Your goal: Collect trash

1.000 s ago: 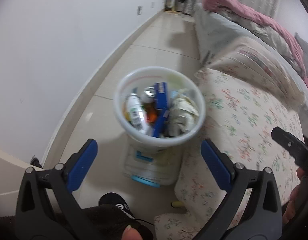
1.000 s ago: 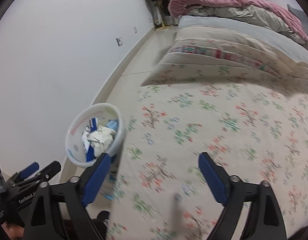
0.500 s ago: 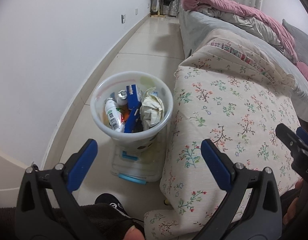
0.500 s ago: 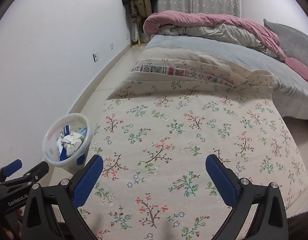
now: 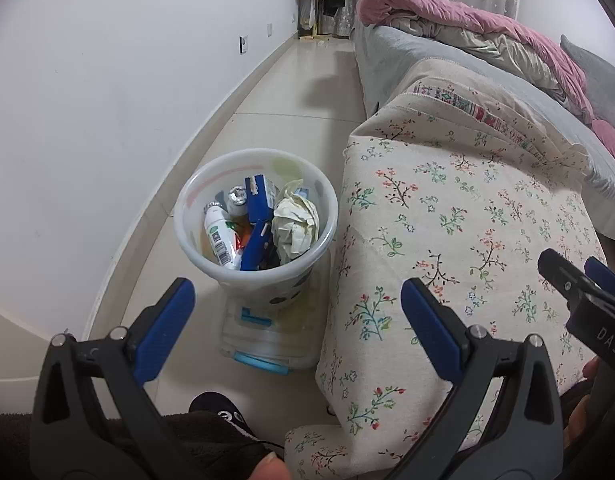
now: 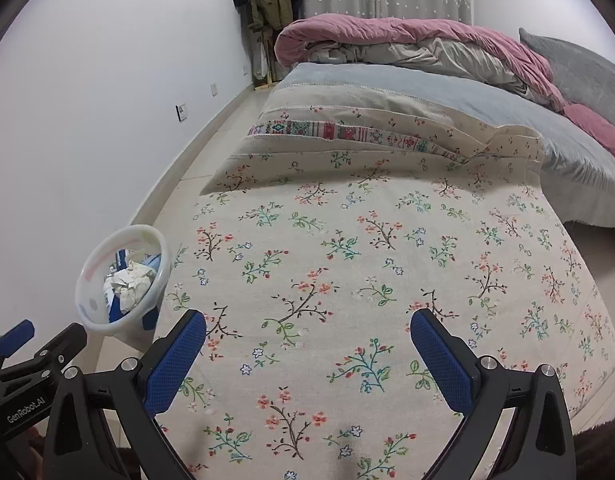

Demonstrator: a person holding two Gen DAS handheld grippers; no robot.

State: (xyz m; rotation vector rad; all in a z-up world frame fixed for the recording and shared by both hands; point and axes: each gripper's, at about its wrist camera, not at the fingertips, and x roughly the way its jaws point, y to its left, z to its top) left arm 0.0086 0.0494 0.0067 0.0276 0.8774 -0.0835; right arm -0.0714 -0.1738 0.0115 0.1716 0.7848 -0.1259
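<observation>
A white plastic trash bin (image 5: 195,208) stands on the floor between the wall and the floral-covered table. It holds a crumpled paper ball (image 5: 295,224), a blue carton (image 5: 257,200), a white bottle (image 5: 217,238) and a can. The bin also shows in the right wrist view (image 6: 89,280). My left gripper (image 5: 295,312) is open and empty, held back above and short of the bin. My right gripper (image 6: 307,344) is open and empty over the floral cloth (image 6: 347,260). No trash shows on the cloth.
A clear lidded box (image 5: 267,332) lies under the bin. A white wall (image 5: 87,100) runs along the left. A bed with a grey sheet and pink duvet (image 6: 387,40) lies beyond. A dark shoe (image 5: 219,404) is near the bottom edge.
Both grippers have pulled back and risen. The bin now sits lower left and smaller in both views. More of the floral cloth and the bed shows. Both stay open and empty.
</observation>
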